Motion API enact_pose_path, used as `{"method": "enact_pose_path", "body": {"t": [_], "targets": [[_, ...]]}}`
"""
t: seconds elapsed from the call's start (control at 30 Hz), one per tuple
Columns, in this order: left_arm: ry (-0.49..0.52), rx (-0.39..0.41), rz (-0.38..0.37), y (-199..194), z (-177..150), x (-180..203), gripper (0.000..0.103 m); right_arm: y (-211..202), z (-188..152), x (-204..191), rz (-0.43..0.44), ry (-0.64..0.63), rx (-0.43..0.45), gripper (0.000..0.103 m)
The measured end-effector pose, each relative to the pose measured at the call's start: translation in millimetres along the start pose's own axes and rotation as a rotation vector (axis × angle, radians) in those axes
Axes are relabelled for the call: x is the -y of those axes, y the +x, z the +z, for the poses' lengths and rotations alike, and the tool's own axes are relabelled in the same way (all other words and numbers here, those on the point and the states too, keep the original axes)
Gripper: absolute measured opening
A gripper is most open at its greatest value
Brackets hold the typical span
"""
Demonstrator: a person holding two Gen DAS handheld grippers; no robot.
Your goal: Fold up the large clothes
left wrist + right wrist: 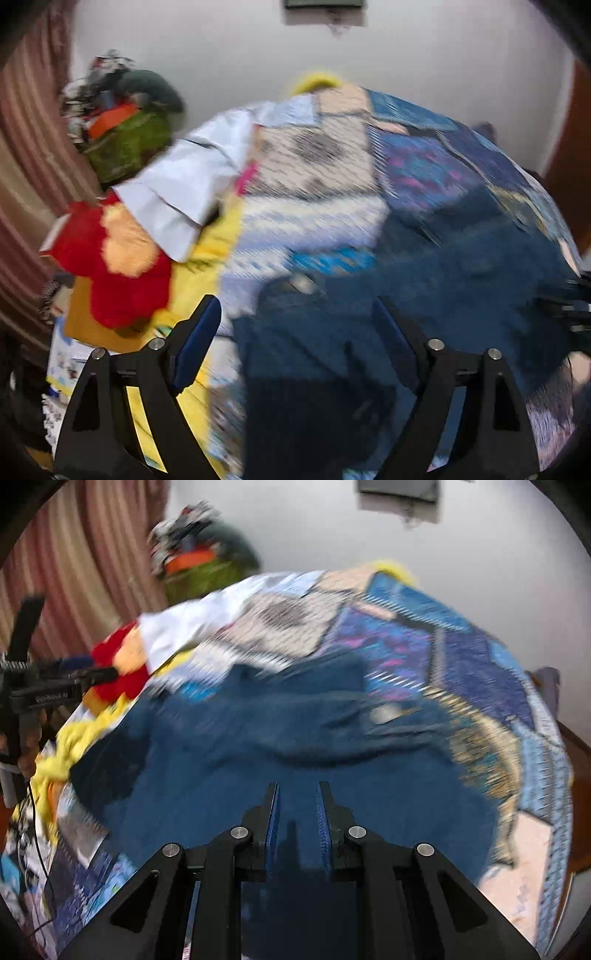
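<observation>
A large dark blue garment [424, 295] lies spread on a patchwork bedspread [314, 162]; it also shows in the right wrist view [295, 760], rumpled near its far end. My left gripper [295, 314] is wide open and empty above the garment's left edge. My right gripper [297, 805] hovers over the garment's near part, its jaws a narrow gap apart with nothing between them. The left gripper shows at the left edge of the right wrist view [74, 686]. Both views are motion-blurred.
A white cloth [177, 188] and a red and orange cloth [110, 258] lie at the bed's left side on yellow fabric [207, 258]. A pile of clothes [125, 125] stands at the back left by a striped curtain [29, 147]. A white wall is behind.
</observation>
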State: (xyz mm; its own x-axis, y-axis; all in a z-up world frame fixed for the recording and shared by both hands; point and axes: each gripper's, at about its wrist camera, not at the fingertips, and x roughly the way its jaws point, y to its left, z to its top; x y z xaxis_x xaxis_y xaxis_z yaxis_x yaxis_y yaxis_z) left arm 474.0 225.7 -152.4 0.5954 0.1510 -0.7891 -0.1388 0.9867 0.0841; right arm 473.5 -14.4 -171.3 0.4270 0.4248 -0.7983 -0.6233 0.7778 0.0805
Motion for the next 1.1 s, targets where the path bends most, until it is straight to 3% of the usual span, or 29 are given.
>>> {"method": "enact_pose_path", "body": {"t": [0.13,0.27,0.4,0.47,0.57,0.63,0.7,0.8,0.87,1.0,1.1], "targets": [[0.054,-0.087,-0.051,23.7,-40.4,31.1,0.085,33.0,-20.1,-32.4,0.015,-0.057,-0.099,0.015],[0.083,-0.185,0.016,61.0,-76.0,42.1,0.085,52.7,-42.8,-40.9,-0.086,-0.139,-0.155,0.015],[0.167,-0.137,0.094,59.7,-91.6,51.4,0.086,38.9,-55.5,-33.2,-0.135,-0.181,-0.124,0.015],[0.197,-0.135,0.131,56.9,-95.6,54.1,0.085,32.6,-59.5,-25.4,-0.23,-0.198,-0.123,0.015],[0.208,-0.125,0.162,50.5,-104.1,47.4,0.086,16.0,-66.9,-5.0,-0.279,-0.184,-0.115,0.015],[0.17,-0.13,0.173,45.3,-109.6,32.0,0.086,3.0,-70.5,9.6,-0.246,-0.142,-0.107,0.015],[0.092,-0.13,0.136,38.2,-113.9,11.9,0.087,-12.0,-73.3,23.1,-0.209,-0.086,-0.103,0.015],[-0.033,-0.133,0.122,26.4,-124.5,-17.5,0.087,-29.1,-79.1,37.5,-0.32,-0.078,-0.094,0.015],[-0.092,-0.131,0.09,19.2,-134.5,-31.3,0.087,-38.7,-84.4,53.6,-0.314,-0.046,-0.098,0.015],[-0.113,-0.12,0.084,5.4,-145.1,-37.0,0.087,-59.5,-97.2,78.6,-0.233,0.047,-0.088,0.015],[-0.098,-0.101,0.134,-6.5,-149.3,-31.9,0.087,-71.6,-102.9,83.0,-0.295,0.065,-0.08,0.015]]}}
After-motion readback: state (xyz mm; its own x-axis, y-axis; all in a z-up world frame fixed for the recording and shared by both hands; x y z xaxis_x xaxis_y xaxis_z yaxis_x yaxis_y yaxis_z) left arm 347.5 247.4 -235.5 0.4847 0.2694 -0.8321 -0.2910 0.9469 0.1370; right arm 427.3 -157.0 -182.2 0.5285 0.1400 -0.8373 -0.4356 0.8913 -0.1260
